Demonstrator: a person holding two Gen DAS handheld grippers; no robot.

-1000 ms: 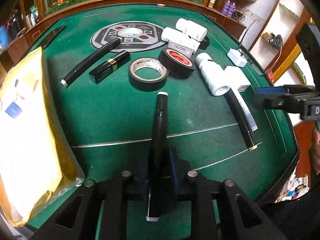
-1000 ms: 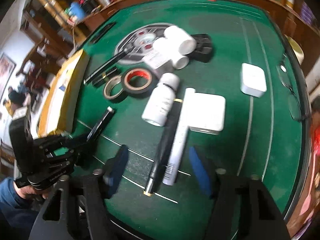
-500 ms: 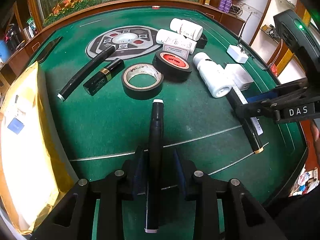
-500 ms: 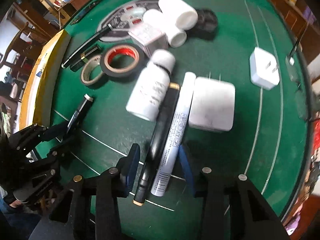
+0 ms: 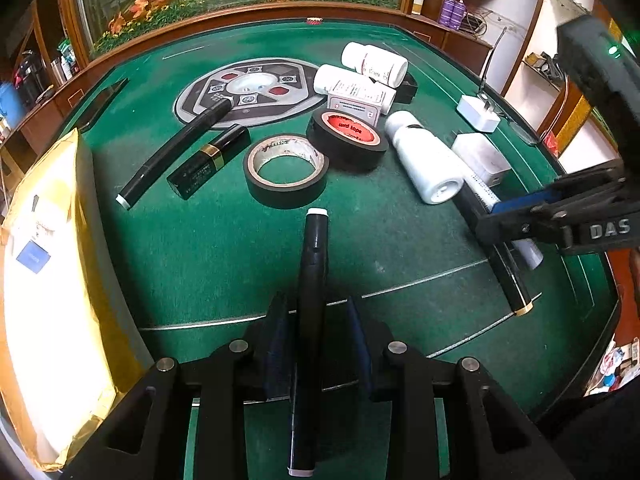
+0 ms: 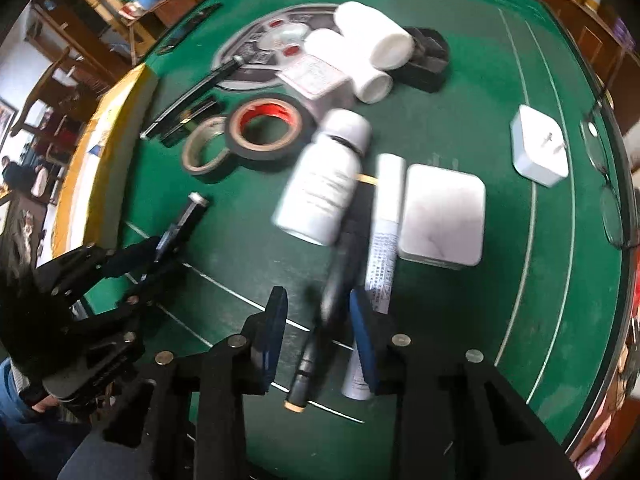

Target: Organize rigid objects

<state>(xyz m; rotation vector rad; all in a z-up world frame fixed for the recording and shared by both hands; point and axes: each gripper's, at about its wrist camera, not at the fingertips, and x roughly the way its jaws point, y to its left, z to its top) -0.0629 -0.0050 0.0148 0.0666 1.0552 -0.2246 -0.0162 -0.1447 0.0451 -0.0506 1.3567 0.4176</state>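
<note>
Left gripper [image 5: 316, 332] has a black pen [image 5: 312, 300] between its pads on the green table [image 5: 224, 264], but there's a gap on both sides, so nothing's clamped. Right gripper [image 6: 318, 328] has just been closing around a gold-tipped black pen [image 6: 336, 280], just left of the white marker [image 6: 382, 236], near the white bottle [image 6: 324, 188]; too blurry to call contact.
</note>
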